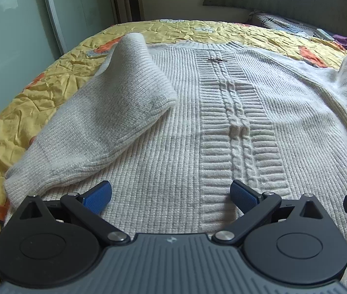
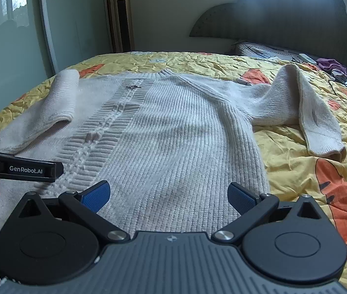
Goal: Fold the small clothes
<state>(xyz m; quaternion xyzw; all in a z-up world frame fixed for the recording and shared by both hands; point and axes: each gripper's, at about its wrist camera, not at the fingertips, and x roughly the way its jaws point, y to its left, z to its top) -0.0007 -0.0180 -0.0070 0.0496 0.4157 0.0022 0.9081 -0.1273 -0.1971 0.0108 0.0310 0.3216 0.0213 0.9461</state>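
Observation:
A cream knitted sweater [image 1: 178, 127] lies flat on the bed, collar far, hem near me; it also shows in the right wrist view [image 2: 173, 132]. Its left sleeve [image 1: 114, 98] is folded in over the body. Its right sleeve [image 2: 303, 107] lies bunched out on the bedspread to the right. My left gripper [image 1: 171, 196] is open and empty just above the hem near the cable-knit centre strip [image 1: 237, 127]. My right gripper [image 2: 168, 196] is open and empty above the hem's right half. The left gripper's side shows in the right wrist view [image 2: 19, 169].
A yellow bedspread [image 2: 308, 161] with orange tiger prints covers the bed. A padded headboard [image 2: 296, 22] and pillows stand at the far right, with purple cloth [image 2: 332, 65], a remote and a cable near them. A wardrobe door [image 2: 9, 36] stands at the left.

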